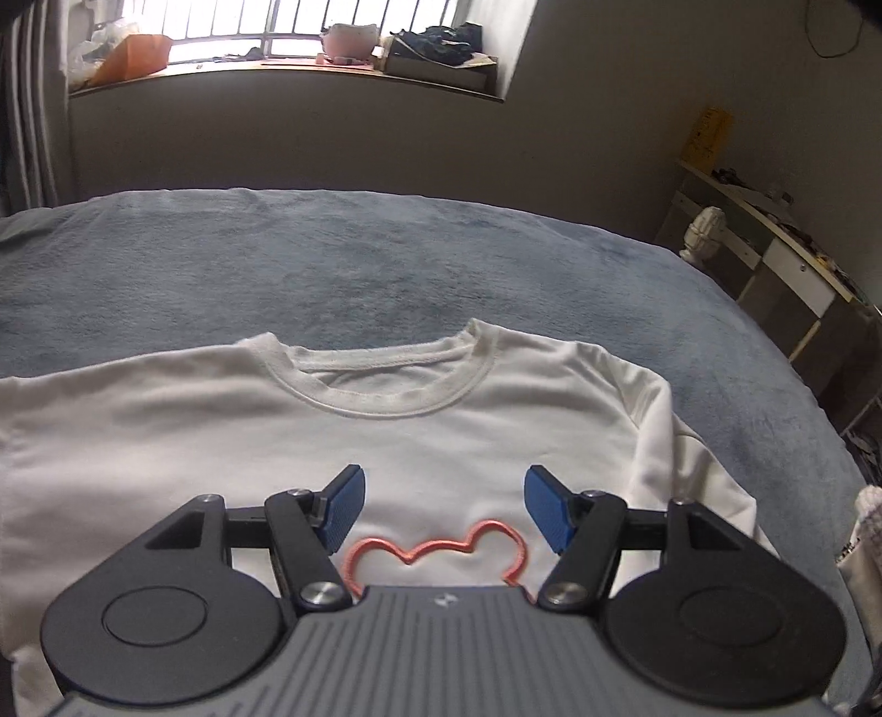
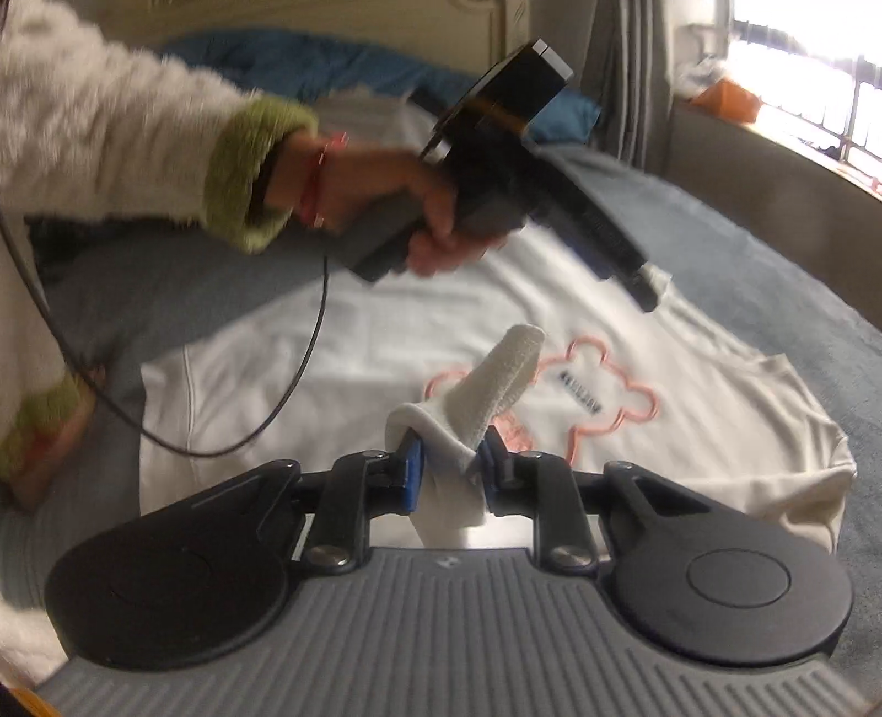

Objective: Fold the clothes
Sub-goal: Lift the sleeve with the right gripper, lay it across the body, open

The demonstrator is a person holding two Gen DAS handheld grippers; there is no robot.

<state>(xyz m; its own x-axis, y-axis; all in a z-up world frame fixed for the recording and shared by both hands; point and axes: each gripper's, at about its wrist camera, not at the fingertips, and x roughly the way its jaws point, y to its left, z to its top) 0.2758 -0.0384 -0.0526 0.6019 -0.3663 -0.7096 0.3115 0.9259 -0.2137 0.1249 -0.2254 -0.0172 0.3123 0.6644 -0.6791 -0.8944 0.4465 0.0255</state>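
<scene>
Two claws are over the bed [image 1: 386,265], and a white sweatshirt [image 1: 220,441] lies spread flat, front up, on the grey-blue blanket. Its round collar [image 1: 386,380] points toward the wall under the window [image 1: 308,27], and an orange bear outline [image 1: 441,551] is stitched on the chest. The left claw [image 1: 444,510] hangs just above that chest with its blue pads [image 1: 347,504] spread wide, nothing between them. From the right wrist view, the right claw [image 2: 449,469] is clamped on a sleeve cuff [image 2: 496,380], the ribbed white end sticking up past the pads and lifted off the body of the sweatshirt. Beyond it a hand [image 2: 386,204] in a fluffy white sleeve with a green cuff [image 2: 253,171] grips the handle of the other tool, blurred, with a black cable [image 2: 264,397] looping down across the fabric. On the sill sit an orange bag [image 1: 138,55] and some clutter.
</scene>
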